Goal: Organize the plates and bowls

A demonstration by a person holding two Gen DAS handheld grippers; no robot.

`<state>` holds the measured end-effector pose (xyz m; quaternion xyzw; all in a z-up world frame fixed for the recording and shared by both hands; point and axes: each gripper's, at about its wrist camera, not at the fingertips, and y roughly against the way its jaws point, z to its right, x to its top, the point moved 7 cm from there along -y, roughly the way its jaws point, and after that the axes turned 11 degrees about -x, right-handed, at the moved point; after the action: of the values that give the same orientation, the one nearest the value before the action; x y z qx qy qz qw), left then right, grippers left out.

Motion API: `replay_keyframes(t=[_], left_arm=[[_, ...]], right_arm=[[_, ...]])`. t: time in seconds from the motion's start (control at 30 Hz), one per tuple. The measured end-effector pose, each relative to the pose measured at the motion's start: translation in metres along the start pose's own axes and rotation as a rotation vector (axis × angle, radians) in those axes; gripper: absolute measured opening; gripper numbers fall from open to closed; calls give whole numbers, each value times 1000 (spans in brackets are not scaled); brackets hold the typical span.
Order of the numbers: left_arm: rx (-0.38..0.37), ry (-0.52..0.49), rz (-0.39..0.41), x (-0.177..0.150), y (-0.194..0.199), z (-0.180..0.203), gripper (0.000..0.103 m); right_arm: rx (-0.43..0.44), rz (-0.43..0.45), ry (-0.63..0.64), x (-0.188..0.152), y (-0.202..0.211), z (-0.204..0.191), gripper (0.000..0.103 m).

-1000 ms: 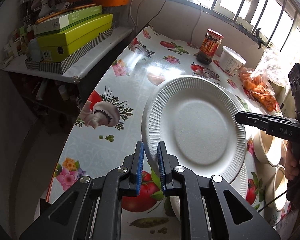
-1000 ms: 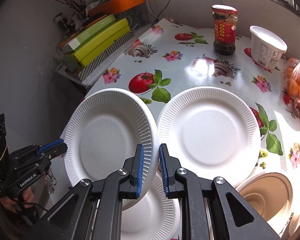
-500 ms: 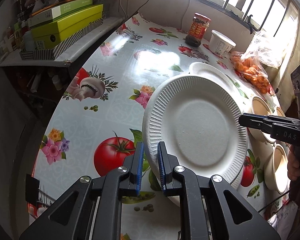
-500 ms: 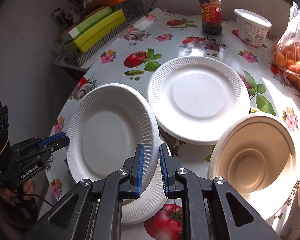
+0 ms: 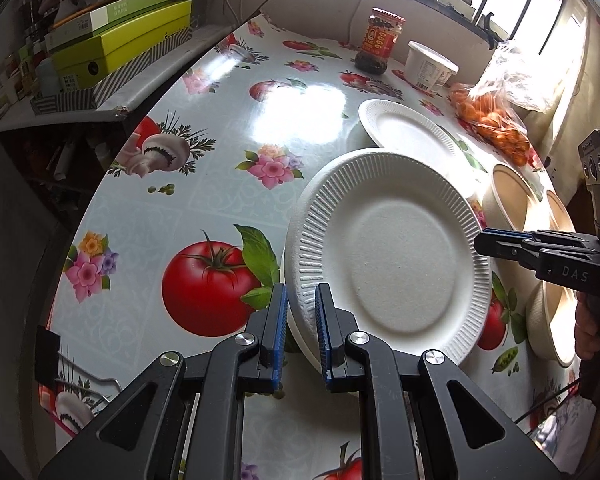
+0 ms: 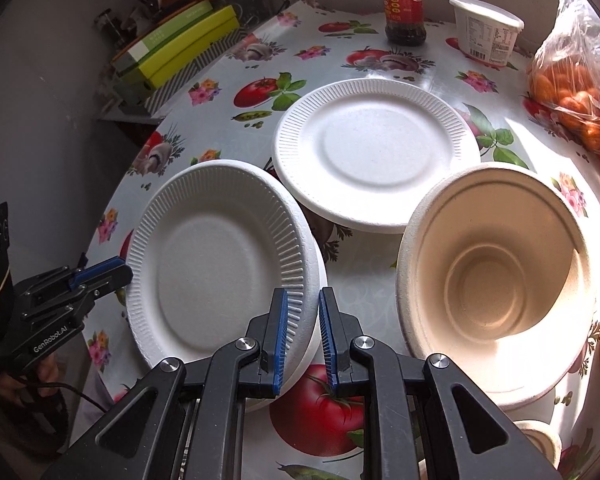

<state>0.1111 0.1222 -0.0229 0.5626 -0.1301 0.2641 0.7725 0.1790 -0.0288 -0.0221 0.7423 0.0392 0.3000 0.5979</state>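
Plate [image 5: 388,256] white, ribbed rim, tilted above table [image 5: 220,196], over another plate lying beneath it. Left gripper [image 5: 301,320] fingers pinch its near-left rim; right gripper [image 6: 303,326] fingers pinch opposite rim. Second white plate [image 6: 376,152] flat on table further back. Beige bowl [image 6: 496,276] just right of held plate. Sauce jar [image 6: 404,8] and white tub [image 6: 486,30] at far edge.

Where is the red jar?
The red jar stands at the table's far edge, just left of the white tub, beyond the flat white plate.
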Motion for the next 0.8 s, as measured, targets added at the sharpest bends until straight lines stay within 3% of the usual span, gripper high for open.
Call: replay_keyframes(t=[0.8], left_arm=[[20, -15, -24, -7, -9, 2, 15]], right_arm=[[-37, 5, 21, -8, -2, -2, 17]])
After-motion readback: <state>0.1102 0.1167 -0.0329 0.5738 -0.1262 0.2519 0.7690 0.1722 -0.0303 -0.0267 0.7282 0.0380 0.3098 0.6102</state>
